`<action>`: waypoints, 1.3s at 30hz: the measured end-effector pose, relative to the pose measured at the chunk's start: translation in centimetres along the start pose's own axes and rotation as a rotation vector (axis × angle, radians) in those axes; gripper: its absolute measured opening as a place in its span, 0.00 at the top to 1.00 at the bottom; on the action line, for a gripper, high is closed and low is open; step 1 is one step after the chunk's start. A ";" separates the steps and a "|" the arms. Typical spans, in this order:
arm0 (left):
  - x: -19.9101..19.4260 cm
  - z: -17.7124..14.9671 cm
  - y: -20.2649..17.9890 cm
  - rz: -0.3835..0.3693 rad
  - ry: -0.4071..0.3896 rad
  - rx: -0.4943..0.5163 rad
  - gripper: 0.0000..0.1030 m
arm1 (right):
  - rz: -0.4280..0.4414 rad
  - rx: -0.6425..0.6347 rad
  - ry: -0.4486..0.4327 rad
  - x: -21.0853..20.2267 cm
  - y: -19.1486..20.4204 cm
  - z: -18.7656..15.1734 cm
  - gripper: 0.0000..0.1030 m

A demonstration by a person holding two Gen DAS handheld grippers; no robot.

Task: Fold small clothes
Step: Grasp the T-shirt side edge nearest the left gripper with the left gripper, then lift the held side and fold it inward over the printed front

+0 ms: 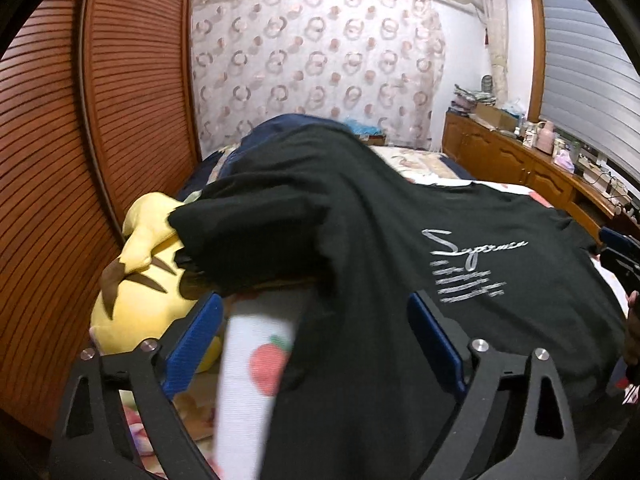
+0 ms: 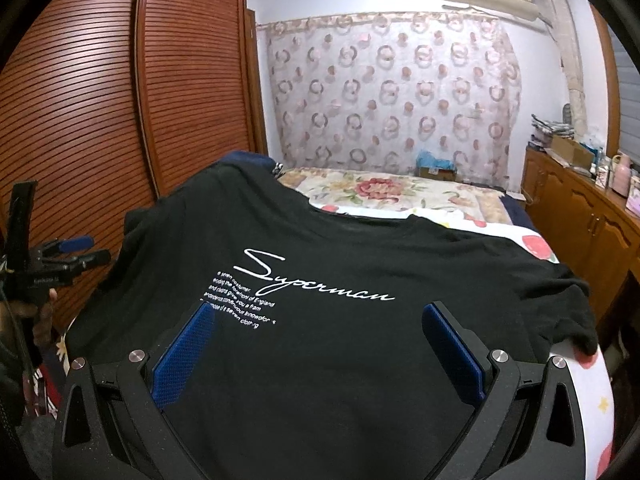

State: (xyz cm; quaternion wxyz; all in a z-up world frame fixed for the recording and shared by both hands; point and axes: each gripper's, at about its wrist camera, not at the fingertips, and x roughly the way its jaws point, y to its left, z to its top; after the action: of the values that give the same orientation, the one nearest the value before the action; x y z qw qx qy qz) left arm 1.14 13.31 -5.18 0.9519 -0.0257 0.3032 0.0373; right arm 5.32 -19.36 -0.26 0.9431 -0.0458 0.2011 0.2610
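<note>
A black T-shirt (image 1: 360, 240) with white script print lies spread face up on the bed, also the T-shirt (image 2: 320, 248) in the right wrist view. Its left sleeve (image 1: 248, 232) drapes over a yellow plush toy. My left gripper (image 1: 316, 344) is open at the shirt's left side; the shirt's edge lies between its blue pads (image 1: 196, 344), which do not press on it. My right gripper (image 2: 318, 354) is open low over the shirt's near part, below the print. Each gripper shows in the other's view: the left gripper (image 2: 86, 252), held by a hand, and the right gripper (image 1: 616, 248).
A yellow plush toy (image 1: 140, 272) lies at the bed's left side against louvred wooden wardrobe doors (image 1: 80, 120). The strawberry-print sheet (image 1: 260, 360) covers the bed, with a floral quilt (image 2: 380, 192) farther back. A cluttered wooden cabinet (image 2: 580, 216) runs along the right wall.
</note>
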 end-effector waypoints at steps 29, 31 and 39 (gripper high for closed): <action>5.0 2.4 1.6 -0.044 0.005 0.091 0.64 | -0.002 -0.013 0.005 1.2 0.5 -0.7 0.00; 4.6 2.8 1.9 -0.041 -0.021 0.078 0.68 | -0.001 -0.011 0.006 1.2 0.4 -0.8 0.00; 3.8 4.2 2.1 -0.033 -0.087 0.070 0.82 | -0.002 -0.003 0.011 1.2 0.5 -1.0 0.00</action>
State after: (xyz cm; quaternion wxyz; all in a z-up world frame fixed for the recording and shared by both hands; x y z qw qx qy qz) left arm 6.47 15.91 -4.01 0.9649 0.0044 0.2624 0.0120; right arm 5.66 -18.49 -1.66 0.9422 -0.0485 0.2057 0.2601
